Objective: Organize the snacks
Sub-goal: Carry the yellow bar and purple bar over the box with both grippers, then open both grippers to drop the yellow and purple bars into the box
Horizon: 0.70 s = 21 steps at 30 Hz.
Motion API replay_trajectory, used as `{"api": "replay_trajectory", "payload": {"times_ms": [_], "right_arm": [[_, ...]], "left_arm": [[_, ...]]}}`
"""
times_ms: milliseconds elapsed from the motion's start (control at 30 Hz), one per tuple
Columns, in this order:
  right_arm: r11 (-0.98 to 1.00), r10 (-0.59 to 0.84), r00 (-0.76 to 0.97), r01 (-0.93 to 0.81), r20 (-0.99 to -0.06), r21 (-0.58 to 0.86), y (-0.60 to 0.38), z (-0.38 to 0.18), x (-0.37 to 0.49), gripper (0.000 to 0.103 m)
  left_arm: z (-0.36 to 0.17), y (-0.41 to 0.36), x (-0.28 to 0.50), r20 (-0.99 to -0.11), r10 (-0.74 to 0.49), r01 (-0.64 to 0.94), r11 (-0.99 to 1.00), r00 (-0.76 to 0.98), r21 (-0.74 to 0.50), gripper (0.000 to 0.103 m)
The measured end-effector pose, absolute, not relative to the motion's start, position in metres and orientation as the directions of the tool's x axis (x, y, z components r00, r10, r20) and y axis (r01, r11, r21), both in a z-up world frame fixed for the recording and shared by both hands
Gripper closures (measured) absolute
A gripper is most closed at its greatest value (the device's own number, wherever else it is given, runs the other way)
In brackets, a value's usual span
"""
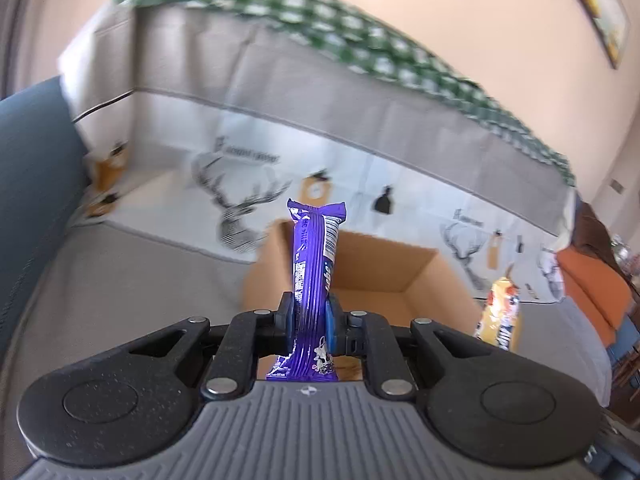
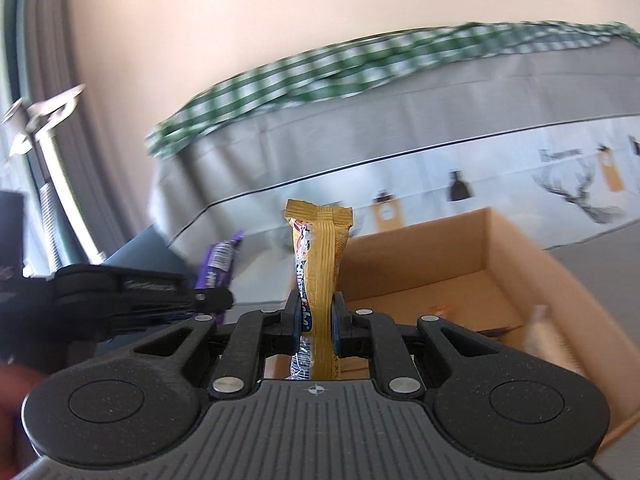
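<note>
- Left gripper (image 1: 311, 322): jaws closed on a purple chocolate bar (image 1: 314, 264); the bar stands upright between the pads, its crimped top end toward 12 o'clock, its lower end reaching back to the gripper body; lettering on the wrapper is too blurred to read.
- Cardboard box (image 1: 416, 264): open-topped, directly behind the purple bar in the left wrist view, resting on a grey sofa seat (image 1: 132, 280); its far inner wall shows toward 1 o'clock of the bar.
- Right gripper (image 2: 316, 322): jaws closed on a yellow snack bar (image 2: 320, 256), held upright, crimped end toward 12 o'clock.
- In the right wrist view the same box (image 2: 472, 264) lies toward 3 o'clock of the yellow bar; a pale item (image 2: 540, 334) rests inside, too blurred to identify.
- Cross-views: the yellow bar (image 1: 500, 320) appears at 3 o'clock in the left view; the left gripper (image 2: 212, 300) with the purple bar (image 2: 220, 264) appears at 9 o'clock in the right view.
- Backdrop: a sofa cover printed with stag heads (image 1: 236, 208); a green checked cloth (image 1: 320, 20) along the sofa top.
</note>
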State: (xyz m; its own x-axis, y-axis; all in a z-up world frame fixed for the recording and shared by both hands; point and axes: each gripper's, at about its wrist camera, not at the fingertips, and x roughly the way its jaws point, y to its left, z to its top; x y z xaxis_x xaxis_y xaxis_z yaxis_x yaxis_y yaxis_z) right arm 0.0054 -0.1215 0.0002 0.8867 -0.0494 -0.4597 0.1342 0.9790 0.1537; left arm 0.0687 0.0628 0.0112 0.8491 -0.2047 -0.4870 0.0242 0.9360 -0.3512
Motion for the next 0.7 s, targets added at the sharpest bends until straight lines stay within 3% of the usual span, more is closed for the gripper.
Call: {"api": "replay_trajectory", "payload": {"times_ms": [233,300,333,367,400,433,467,700], "right_arm": [[0.945,-0.208,0.879,0.294,-0.429,0.144,-0.162,0.003,-0.002,0.088],[0.932,-0.24,0.862,0.332,-0.446,0.141,-0.171,0.0,-0.002,0.08],[0.926,-0.253,0.848,0.352,-0.466,0.138,-0.176,-0.003,0.0,0.068],[0.916,-0.271,0.832,0.377,-0.485,0.135,-0.18,-0.006,0.001,0.034],[0.901,-0.302,0.816,0.413,-0.493,0.132,-0.182,-0.008,0.0,0.007],[0.885,-0.333,0.801,0.447,-0.496,0.128,-0.185,-0.01,0.0,0.004],[0.877,-0.348,0.794,0.463,-0.498,0.126,-0.188,-0.011,0.0,0.005],[0.88,-0.351,0.787,0.463,-0.508,0.109,-0.189,-0.012,-0.002,0.001]], "left_arm": [[0.015,0.013,0.076,-0.418,-0.298,0.151,0.925,0.858,-0.349,0.087],[0.014,0.003,0.079,-0.411,-0.341,0.201,0.916,0.845,-0.346,0.087],[0.014,-0.003,0.08,-0.411,-0.357,0.221,0.913,0.839,-0.343,0.085],[0.013,-0.007,0.08,-0.411,-0.359,0.229,0.915,0.838,-0.332,0.074],[0.013,-0.011,0.08,-0.41,-0.354,0.232,0.919,0.841,-0.319,0.069],[0.013,-0.012,0.08,-0.405,-0.348,0.232,0.922,0.845,-0.309,0.054],[0.013,-0.012,0.079,-0.4,-0.349,0.235,0.922,0.847,-0.307,0.046],[0.011,0.004,0.077,-0.391,-0.342,0.213,0.918,0.855,-0.335,0.026]]}}
